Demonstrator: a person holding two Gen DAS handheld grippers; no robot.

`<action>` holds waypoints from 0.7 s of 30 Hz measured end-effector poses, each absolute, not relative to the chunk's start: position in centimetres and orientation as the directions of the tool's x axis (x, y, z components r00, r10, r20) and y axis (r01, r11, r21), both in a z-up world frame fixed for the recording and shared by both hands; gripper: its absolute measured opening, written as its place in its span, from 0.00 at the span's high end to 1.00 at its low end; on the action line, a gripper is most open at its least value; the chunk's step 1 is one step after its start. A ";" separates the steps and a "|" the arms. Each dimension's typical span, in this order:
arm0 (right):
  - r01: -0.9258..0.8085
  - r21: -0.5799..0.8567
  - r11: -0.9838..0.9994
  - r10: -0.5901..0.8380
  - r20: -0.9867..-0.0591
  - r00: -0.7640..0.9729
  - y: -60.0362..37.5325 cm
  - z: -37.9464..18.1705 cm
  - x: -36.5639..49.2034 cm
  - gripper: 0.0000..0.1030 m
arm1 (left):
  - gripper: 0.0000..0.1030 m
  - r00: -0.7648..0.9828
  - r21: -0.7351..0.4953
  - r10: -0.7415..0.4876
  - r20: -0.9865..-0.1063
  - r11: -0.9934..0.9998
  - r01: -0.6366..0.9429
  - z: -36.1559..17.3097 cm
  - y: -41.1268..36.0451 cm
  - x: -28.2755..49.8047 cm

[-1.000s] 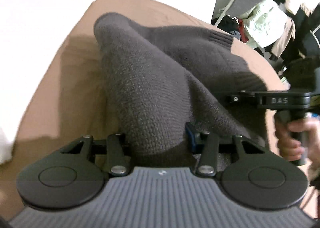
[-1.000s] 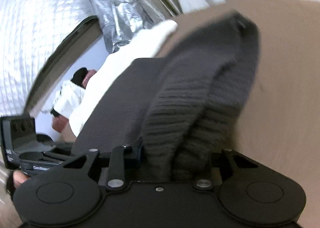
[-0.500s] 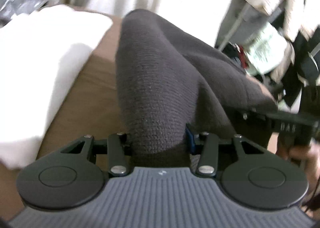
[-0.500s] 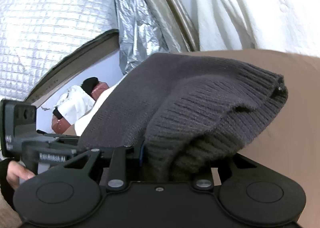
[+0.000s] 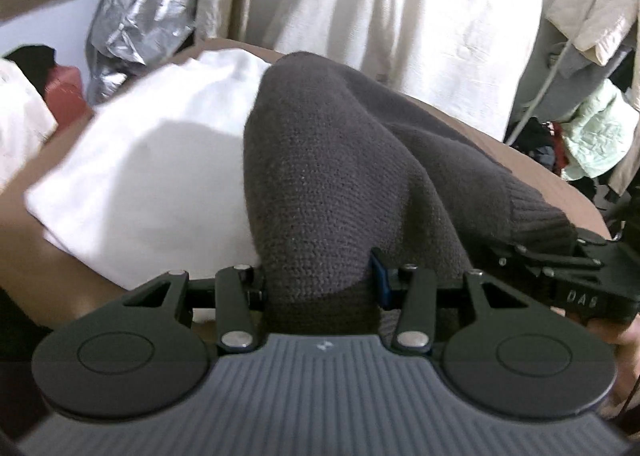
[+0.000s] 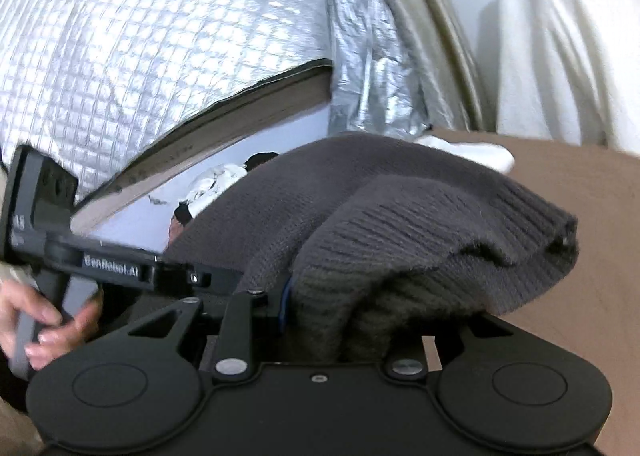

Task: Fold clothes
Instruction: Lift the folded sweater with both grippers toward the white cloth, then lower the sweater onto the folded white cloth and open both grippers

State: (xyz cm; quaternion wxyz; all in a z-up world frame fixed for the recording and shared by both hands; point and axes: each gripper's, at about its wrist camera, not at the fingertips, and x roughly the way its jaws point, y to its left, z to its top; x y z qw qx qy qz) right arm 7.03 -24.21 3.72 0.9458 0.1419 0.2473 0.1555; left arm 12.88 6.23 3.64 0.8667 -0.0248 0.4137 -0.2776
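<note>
The dark grey knitted sweater (image 5: 344, 192) hangs lifted above the brown surface (image 5: 532, 160), held at two spots along its edge. The left tool (image 5: 318, 284) is clenched on a thick bunch of the plain knit, the cloth filling the gap between its black fingers, with a blue pad showing against the wool on one side. The right tool (image 6: 336, 320) is likewise clamped on the sweater, gripping the ribbed hem (image 6: 460, 240), which bulges and droops over its fingers. In the left wrist view the right tool appears just beside the sweater's ribbed corner, and in the right wrist view the left tool sits just beside the sweater with a hand (image 6: 36, 320) on its grip. A folded white cloth (image 5: 156, 180) lies on the brown surface, partly behind the sweater. Beyond the sweater hang a cream curtain (image 5: 404, 12) and a crinkled silver foil sheet (image 6: 152, 36); a heap of mixed clothes (image 5: 592, 132) sits off to the sweater's far side.
</note>
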 end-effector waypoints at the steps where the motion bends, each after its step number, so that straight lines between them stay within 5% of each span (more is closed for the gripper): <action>1: -0.233 0.323 0.917 0.362 -0.428 0.828 -23.7 4.4 7.6 0.68 | 0.59 0.503 -0.279 -0.497 -0.707 0.850 0.448 4.3 7.1 13.8; 13: -0.284 0.185 0.941 0.335 -0.378 0.863 -18.1 10.8 19.9 0.68 | 0.59 0.607 -0.073 -0.339 -0.719 0.905 0.419 9.8 8.8 28.3; 15: -0.279 0.193 0.941 0.333 -0.361 0.871 -18.3 10.6 22.5 0.67 | 0.52 0.584 -0.068 -0.312 -0.749 0.914 0.400 9.4 8.5 31.6; 17: -0.266 0.281 0.922 0.358 -0.359 0.862 -19.3 8.9 25.7 0.55 | 0.37 0.582 0.013 -0.221 -0.783 0.929 0.371 7.1 7.2 34.9; 19: -0.236 0.368 0.899 0.392 -0.441 0.807 -20.4 4.4 29.8 0.21 | 0.34 0.623 0.111 -0.099 -0.776 0.951 0.289 3.5 7.4 37.7; 21: -0.179 0.397 0.900 0.387 -0.540 0.748 -21.1 -0.7 33.2 0.26 | 0.35 0.616 0.107 -0.066 -0.785 0.965 0.238 -0.2 8.7 39.1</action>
